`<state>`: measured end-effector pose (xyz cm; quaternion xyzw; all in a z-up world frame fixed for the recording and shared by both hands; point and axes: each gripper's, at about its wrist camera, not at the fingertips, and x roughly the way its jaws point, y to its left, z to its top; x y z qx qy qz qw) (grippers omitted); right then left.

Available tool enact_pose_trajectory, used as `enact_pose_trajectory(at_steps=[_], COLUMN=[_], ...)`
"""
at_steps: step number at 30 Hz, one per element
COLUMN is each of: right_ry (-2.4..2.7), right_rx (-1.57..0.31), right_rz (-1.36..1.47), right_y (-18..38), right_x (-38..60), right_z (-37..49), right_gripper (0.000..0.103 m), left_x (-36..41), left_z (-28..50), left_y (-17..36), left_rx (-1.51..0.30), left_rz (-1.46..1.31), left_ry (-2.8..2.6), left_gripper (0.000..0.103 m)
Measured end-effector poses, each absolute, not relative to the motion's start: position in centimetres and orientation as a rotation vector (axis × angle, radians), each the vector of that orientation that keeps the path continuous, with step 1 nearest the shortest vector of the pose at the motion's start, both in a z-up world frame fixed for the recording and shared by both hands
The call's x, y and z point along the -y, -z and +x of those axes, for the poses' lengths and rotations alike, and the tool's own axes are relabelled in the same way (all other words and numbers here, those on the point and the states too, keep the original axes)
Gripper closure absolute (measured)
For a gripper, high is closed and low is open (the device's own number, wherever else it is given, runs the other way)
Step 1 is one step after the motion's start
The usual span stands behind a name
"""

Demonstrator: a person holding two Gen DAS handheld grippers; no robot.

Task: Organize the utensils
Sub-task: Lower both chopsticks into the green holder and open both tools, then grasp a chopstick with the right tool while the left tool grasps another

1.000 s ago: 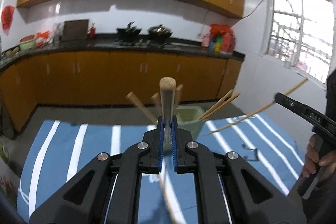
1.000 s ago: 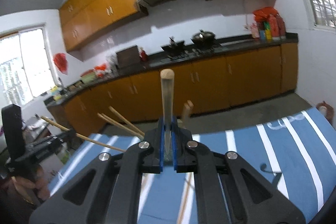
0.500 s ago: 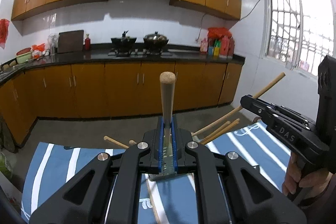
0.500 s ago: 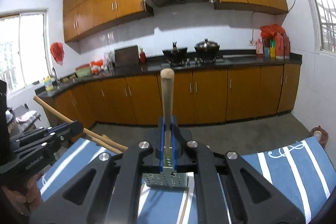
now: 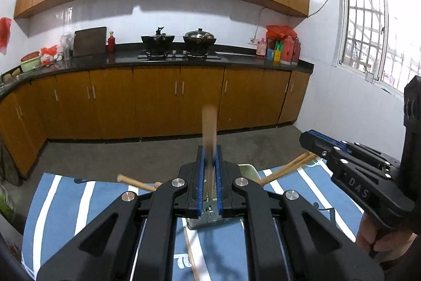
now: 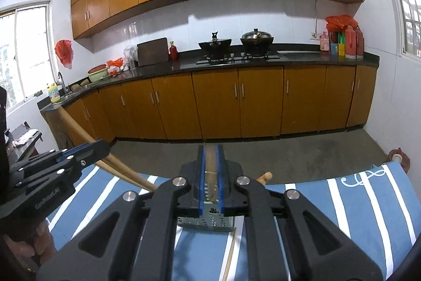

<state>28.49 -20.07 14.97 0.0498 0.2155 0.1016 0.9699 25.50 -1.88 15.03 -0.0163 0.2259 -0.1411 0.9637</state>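
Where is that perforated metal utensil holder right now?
The metal holder stands on the blue striped cloth, just below and in front of the right tongs; the left wrist view shows it the same way.

2 black two-finger grippers [image 5: 209, 170] [image 6: 209, 170] showing; 1 perforated metal utensil holder [image 6: 208, 221] sitting; 2 dark woks [image 5: 158, 40] resting.

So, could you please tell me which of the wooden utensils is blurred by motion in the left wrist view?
The wooden handle upright between the left tongs. It alone is smeared by motion; the sticks leaning from the holder look sharp.
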Motion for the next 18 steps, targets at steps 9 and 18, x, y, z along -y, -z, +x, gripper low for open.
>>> enact_pose_trajectory(at_steps=[9, 18], right_ry=[-0.189, -0.126], right_rx=[-0.374, -0.467], right_rz=[0.129, 0.136], right_y=[-15.6, -9.5], right_x=[22.1, 24.8], right_z=[25.0, 20.5], right_gripper=[0.087, 0.084], left_x=[0.5, -3.1], left_z=[24.5, 20.2], left_y=[-15.9, -13.4], left_rx=[-0.436, -0.442], left_rz=[-0.094, -0.086], left_ry=[0.297, 0.229], left_gripper=[0.095, 0.095])
